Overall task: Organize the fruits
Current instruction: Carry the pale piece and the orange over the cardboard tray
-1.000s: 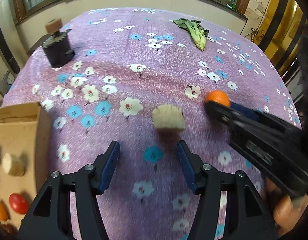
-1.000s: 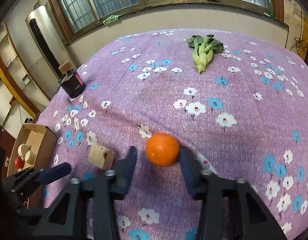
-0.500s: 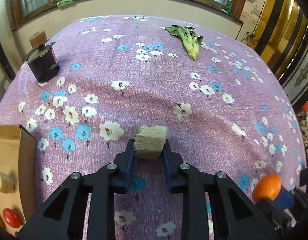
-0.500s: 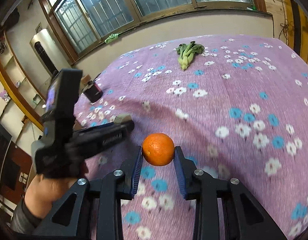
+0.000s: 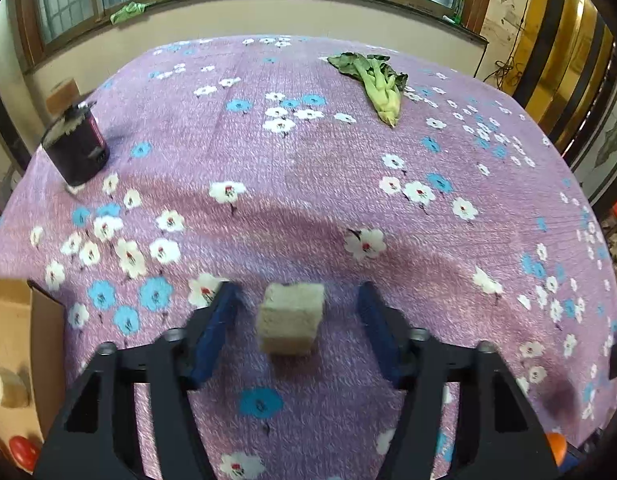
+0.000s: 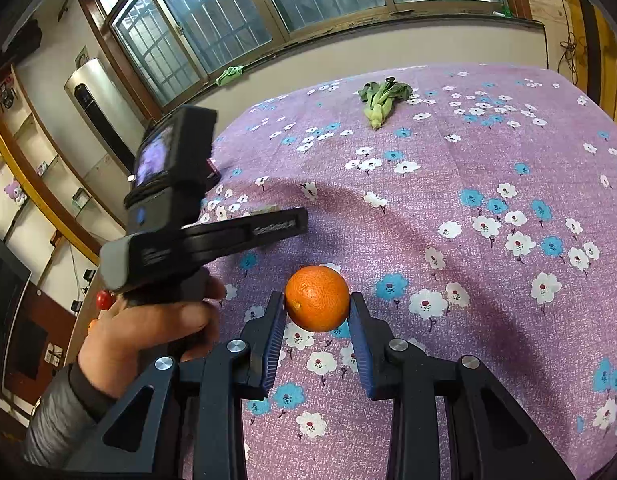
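Note:
My left gripper is open, its blue pads wide apart on either side of a beige cube that rests on the purple flowered cloth. My right gripper is shut on an orange and holds it above the cloth. The left gripper's body and the hand holding it show at the left of the right wrist view. A sliver of the orange shows at the bottom right of the left wrist view.
A cardboard box at the left edge holds a beige piece and a red fruit. A dark can stands at the far left. A leafy green vegetable lies at the far side.
My left gripper was shut on the beige cube half a second ago; it has opened and the cube sits free on the cloth. My right gripper still holds the orange, lifted.

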### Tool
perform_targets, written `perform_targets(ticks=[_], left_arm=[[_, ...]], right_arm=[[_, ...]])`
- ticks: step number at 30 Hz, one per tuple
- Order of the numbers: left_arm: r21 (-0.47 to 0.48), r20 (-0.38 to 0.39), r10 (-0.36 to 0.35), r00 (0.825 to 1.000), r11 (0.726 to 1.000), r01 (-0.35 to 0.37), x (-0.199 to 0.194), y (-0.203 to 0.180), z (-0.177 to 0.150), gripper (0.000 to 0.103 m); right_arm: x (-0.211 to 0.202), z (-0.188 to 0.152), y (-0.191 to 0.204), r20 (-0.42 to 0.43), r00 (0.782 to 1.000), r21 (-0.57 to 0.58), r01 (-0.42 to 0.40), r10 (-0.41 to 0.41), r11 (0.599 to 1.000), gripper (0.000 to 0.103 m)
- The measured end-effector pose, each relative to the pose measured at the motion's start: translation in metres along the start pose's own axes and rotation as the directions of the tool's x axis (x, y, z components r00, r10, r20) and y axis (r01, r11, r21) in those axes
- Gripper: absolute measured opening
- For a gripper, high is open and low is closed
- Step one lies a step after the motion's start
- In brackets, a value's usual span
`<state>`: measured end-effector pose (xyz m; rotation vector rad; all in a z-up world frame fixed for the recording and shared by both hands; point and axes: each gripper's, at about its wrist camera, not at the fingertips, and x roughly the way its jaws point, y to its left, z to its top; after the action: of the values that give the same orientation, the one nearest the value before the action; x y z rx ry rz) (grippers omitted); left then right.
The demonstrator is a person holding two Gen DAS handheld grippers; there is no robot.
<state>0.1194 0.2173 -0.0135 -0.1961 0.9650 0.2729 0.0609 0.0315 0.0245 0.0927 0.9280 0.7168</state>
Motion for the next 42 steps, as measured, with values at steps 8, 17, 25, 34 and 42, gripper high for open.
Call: perform_targets(ticks=[8, 17, 25, 34, 42], left_arm=[[-0.001, 0.006, -0.022, 1.0, 1.0, 0.022, -0.027, 0.006, -0.027, 0.022], [-0.058, 0.069, -0.095, 0.993, 0.993, 0.099, -0.09, 0.028, -0.078, 0.022], [-0.079, 0.113, -0.101, 0.988, 0.991, 0.11, -0.132, 0.046, -0.108, 0.022], [-0.105, 0.15, -0.083, 0.985, 0.989, 0.099, -0.161, 0.072, -0.13, 0.022], [-0.113, 0.18, -0.028, 0.983, 0.992, 0.049, -0.179, 0.087, -0.138, 0.022]], right_arm=[[-0.01, -0.007, 0.0, 0.015, 1.0, 0.009, -0.002, 0.002, 1.0, 0.032], [-0.035, -0.022, 0.012, 0.039, 0.999, -0.002, -0.022, 0.023, 1.0, 0.032], [-0.045, -0.036, 0.033, 0.037, 0.998, -0.033, -0.04, 0.041, 0.999, 0.032], [-0.056, -0.043, 0.057, 0.056, 0.997, -0.068, -0.051, 0.054, 0.996, 0.032], [-0.057, -0.05, 0.082, 0.054, 0.996, -0.108, -0.069, 0.075, 0.992, 0.032]])
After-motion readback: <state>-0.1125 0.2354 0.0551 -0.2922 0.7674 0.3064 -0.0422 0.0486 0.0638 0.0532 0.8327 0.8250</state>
